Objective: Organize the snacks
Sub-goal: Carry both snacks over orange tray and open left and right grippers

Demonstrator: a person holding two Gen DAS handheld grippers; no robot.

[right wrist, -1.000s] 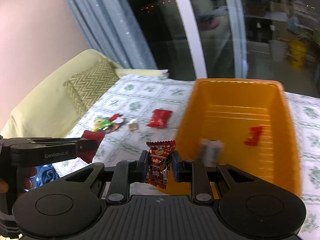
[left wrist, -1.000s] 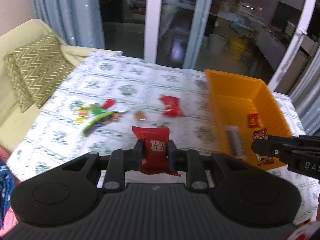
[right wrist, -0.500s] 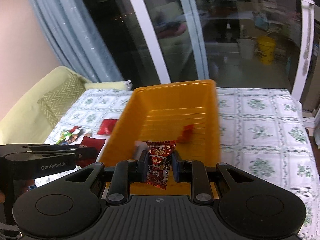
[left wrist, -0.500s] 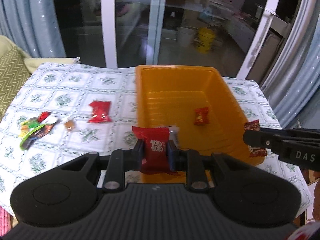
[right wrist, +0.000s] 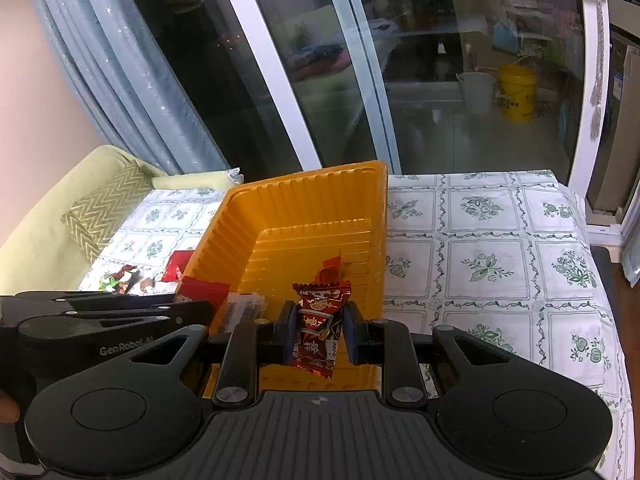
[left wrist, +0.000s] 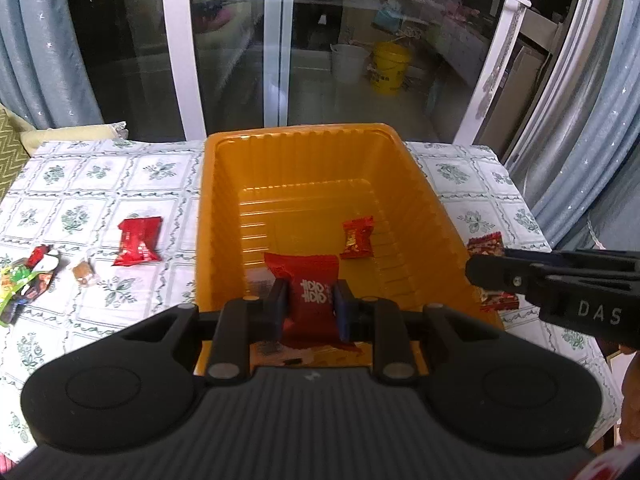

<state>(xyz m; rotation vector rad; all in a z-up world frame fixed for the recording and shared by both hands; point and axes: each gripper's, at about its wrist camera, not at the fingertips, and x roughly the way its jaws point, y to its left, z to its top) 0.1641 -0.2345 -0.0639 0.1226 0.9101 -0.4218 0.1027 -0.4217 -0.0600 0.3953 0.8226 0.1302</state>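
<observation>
My left gripper (left wrist: 310, 306) is shut on a red snack packet (left wrist: 308, 280) with white print and holds it over the near end of the orange bin (left wrist: 224, 152). My right gripper (right wrist: 318, 330) is shut on a dark red snack packet (right wrist: 320, 320) and holds it over the bin's near edge (right wrist: 304, 184). It also shows at the right in the left wrist view (left wrist: 560, 280). A small red packet (left wrist: 357, 232) and a pale wrapped bar (right wrist: 244, 308) lie in the bin. A red packet (left wrist: 138, 240), a small brown sweet (left wrist: 82, 272) and a heap of colourful sweets (left wrist: 24, 276) lie on the tablecloth left of the bin.
The table has a white cloth with green flowers (right wrist: 500, 248). A pale green sofa with a zigzag cushion (right wrist: 100, 208) stands at the left. Glass sliding doors and grey curtains (left wrist: 36, 40) are behind the table. The table's right edge (right wrist: 600, 248) is near.
Both grippers have swung toward the orange bin with their packets. The bin was off to the side a second ago and now lies straight ahead under both grippers.
</observation>
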